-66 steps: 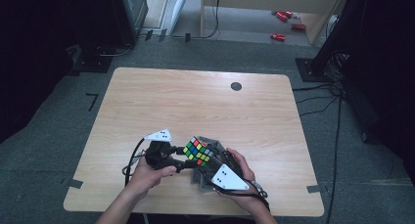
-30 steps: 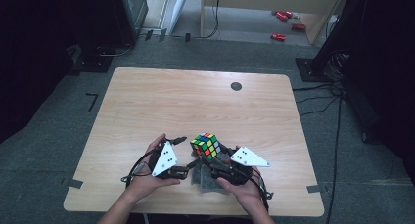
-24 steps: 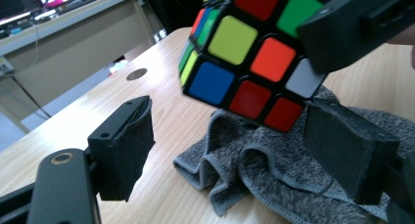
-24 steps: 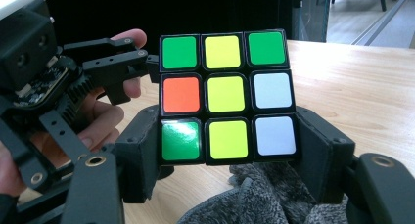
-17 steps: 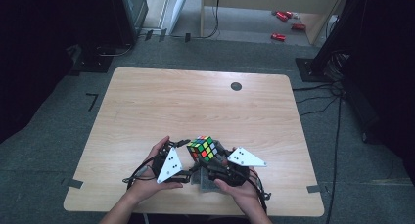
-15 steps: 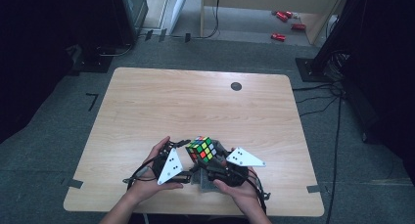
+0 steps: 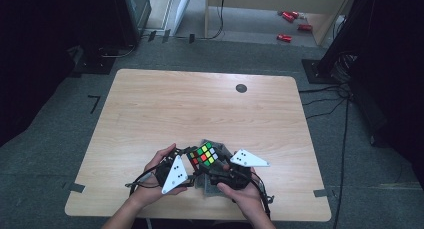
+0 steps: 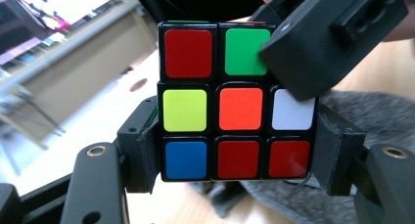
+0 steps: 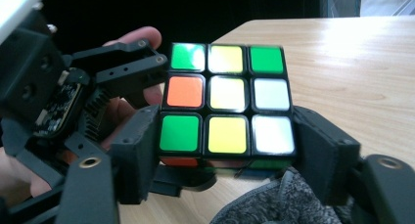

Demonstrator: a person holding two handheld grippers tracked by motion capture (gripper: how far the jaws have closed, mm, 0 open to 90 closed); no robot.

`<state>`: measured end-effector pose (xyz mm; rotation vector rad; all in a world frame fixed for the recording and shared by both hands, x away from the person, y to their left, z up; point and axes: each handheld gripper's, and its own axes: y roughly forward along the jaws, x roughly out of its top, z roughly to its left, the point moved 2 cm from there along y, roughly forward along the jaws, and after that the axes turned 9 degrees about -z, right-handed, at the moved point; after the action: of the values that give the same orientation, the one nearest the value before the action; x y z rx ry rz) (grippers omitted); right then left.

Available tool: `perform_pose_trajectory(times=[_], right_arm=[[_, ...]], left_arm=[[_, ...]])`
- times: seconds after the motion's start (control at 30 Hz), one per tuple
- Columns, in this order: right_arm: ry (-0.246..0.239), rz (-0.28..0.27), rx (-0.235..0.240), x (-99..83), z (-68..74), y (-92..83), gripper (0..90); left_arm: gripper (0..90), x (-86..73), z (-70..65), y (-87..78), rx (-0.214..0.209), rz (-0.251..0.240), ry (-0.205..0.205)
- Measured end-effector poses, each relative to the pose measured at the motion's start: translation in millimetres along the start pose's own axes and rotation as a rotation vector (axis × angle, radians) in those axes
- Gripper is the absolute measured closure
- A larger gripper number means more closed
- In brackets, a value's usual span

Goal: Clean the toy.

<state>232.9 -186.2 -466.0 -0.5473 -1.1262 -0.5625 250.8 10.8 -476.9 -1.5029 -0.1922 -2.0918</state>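
Stretching away ahead of both grippers, the pale wooden table [image 7: 165, 104] stands on grey carpet in a dim room, a dark round grommet [image 7: 241, 88] well beyond them and red items [image 7: 284, 37] on the floor farther off. Left gripper [image 7: 188, 161] has just been closing and clamps the puzzle cube's [image 7: 205, 155] bottom layer. Right gripper [image 7: 216, 165], just opening slightly, pinches its lowest row from the other side, a grey cloth [image 7: 215, 185] beneath.

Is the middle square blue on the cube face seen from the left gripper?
No, the cube's middle square there is orange, with yellow and white squares beside it.
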Motion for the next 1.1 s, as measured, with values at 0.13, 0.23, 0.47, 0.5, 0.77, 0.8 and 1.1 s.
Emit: perform_pose_trajectory(times=[0.13,0.23,0.47,0.5,0.77,0.8,1.1], right_arm=[[-0.013,-0.029,0.007,4.8,-4.2,-6.4,28.0],[-0.033,-0.042,-0.029,7.1,-12.5,-10.9,29.0],[-0.166,0.133,-0.112,-16.3,-36.2,-1.6,31.3],[-0.170,0.161,-0.126,-20.8,-38.3,0.7,31.3],[-0.207,0.268,-0.206,-40.2,-60.0,12.9,26.7],[-0.209,0.293,-0.209,-43.7,-61.9,14.2,26.6],[-0.223,0.371,-0.227,-49.0,-62.2,16.8,34.3]], left_arm=[[34.0,-3.2,12.2,-3.2,-0.001,0.030,-0.120],[34.0,-7.2,23.9,-8.4,0.020,0.047,-0.241],[34.0,-15.5,42.8,-17.0,0.060,0.039,-0.419],[34.0,-16.3,43.4,-17.2,0.064,0.038,-0.428],[34.0,-16.0,42.1,-16.9,0.044,0.033,-0.448],[34.0,-16.2,41.8,-16.7,0.050,0.040,-0.446],[34.2,-17.9,47.1,-20.4,0.052,0.044,-0.482]])
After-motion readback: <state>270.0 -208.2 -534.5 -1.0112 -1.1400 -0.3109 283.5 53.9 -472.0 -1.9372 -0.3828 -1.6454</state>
